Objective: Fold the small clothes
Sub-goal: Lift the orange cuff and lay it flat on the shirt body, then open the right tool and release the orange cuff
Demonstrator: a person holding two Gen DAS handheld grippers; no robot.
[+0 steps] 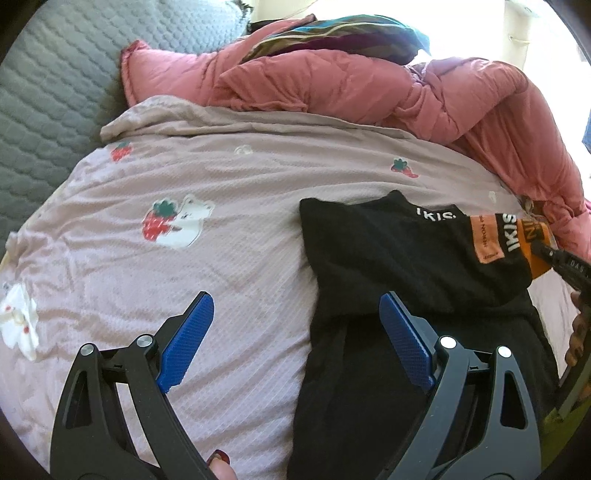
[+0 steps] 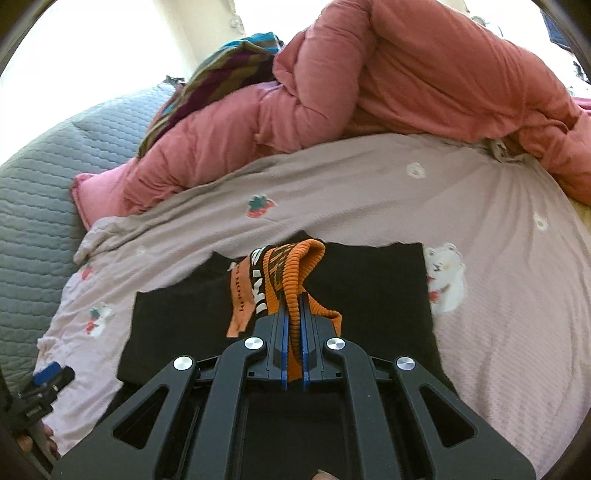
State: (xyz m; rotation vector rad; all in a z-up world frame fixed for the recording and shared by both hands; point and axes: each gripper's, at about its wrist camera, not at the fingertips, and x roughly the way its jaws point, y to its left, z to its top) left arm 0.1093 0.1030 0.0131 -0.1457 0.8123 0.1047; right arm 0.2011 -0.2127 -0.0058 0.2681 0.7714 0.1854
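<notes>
A black garment [image 1: 388, 251] with white lettering and an orange ribbed cuff [image 2: 295, 266] lies flat on the pink strawberry-print sheet [image 1: 221, 266]. My right gripper [image 2: 293, 295] is shut on the orange cuff and holds it lifted over the black garment [image 2: 177, 317]. The left wrist view shows that same gripper [image 1: 546, 251] at the right edge, at the orange cuff [image 1: 526, 236]. My left gripper [image 1: 295, 299] is open above the garment's left edge, one blue pad over the sheet and the other over the black cloth. Nothing is between its fingers.
A bunched pink quilt [image 1: 369, 85] lies along the far side of the sheet, with a striped cloth [image 1: 332, 33] on top of it. A grey quilted cover [image 1: 55, 92] lies to the left. The left gripper [image 2: 48, 373] shows at the lower left of the right wrist view.
</notes>
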